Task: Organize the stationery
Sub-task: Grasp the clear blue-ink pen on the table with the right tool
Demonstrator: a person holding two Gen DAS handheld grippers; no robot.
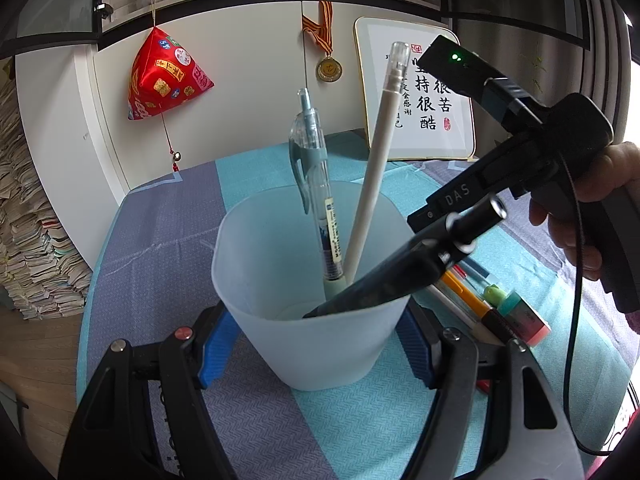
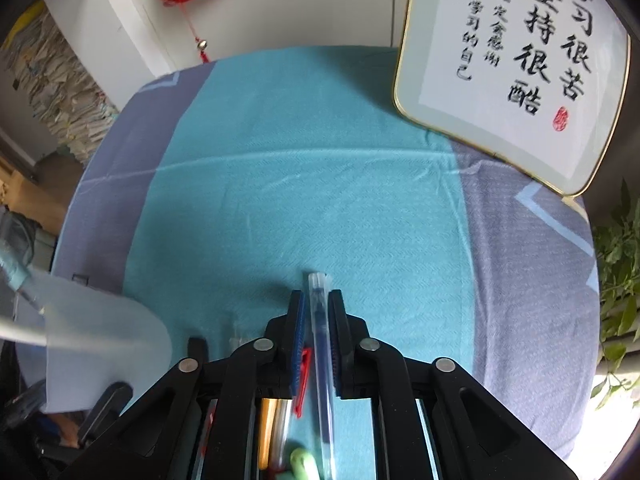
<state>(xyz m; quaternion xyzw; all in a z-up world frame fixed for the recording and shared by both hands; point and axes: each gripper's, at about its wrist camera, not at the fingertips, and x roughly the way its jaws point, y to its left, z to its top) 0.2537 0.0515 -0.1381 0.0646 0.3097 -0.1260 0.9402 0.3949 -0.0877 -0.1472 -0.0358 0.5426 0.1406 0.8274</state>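
My left gripper (image 1: 312, 344) is shut on a frosted white cup (image 1: 312, 300) that stands on the cloth. In the cup stand a clear blue-grip pen (image 1: 316, 184) and a white pen (image 1: 378, 160). My right gripper (image 2: 318, 312) is low over the cloth; its blue pads (image 2: 297, 344) lie on either side of a clear pen with blue ink (image 2: 320, 344) that lies on the cloth. The right gripper's black body (image 1: 500, 208) reaches over the cup's right rim. The cup's edge (image 2: 100, 344) shows at the left of the right wrist view.
Loose pens and an eraser (image 1: 516, 312) lie right of the cup; they also show under the right gripper (image 2: 280, 432). A framed calligraphy board (image 2: 512, 68) leans at the table's back right. The table has a teal and grey cloth (image 2: 320, 180). Paper stacks (image 1: 28, 240) stand left.
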